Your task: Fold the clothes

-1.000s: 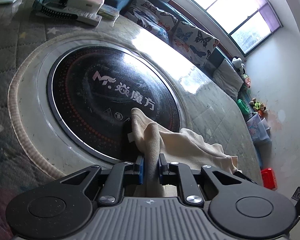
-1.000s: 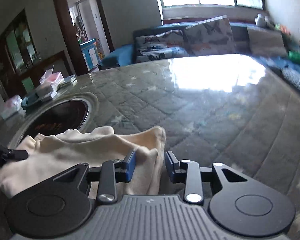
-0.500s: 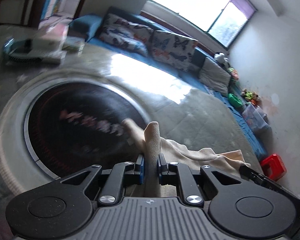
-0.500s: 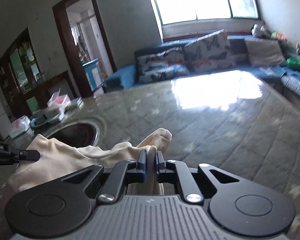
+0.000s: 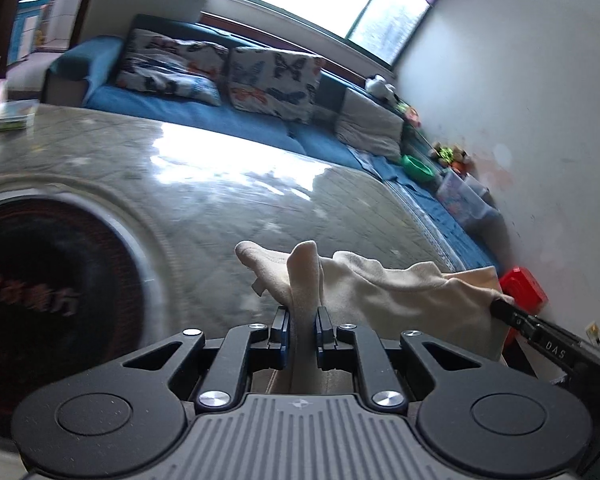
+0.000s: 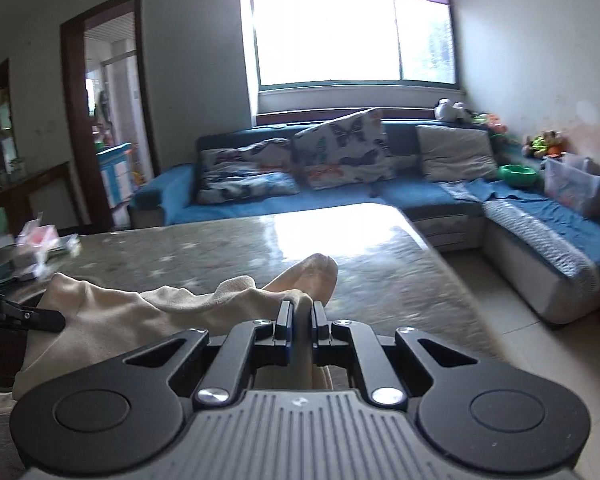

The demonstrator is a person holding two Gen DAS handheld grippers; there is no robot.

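Both Tongs Clamped on a Cream Garment

Firmly, your left gripper [image 5: 302, 330] pinched a fold of the cream garment [image 5: 396, 288], its blue-padded jaws nearly together with only cloth between them. Your right gripper [image 6: 300, 326] gripped another bunched edge the same way. The garment [image 6: 148, 312] stretched between the two tongs, lifted above the quilted grey table [image 6: 228, 248]. To the left of your left tongs sat a round black cooktop [image 5: 48, 280]. Ahead of both stood a blue sofa [image 6: 440, 194].
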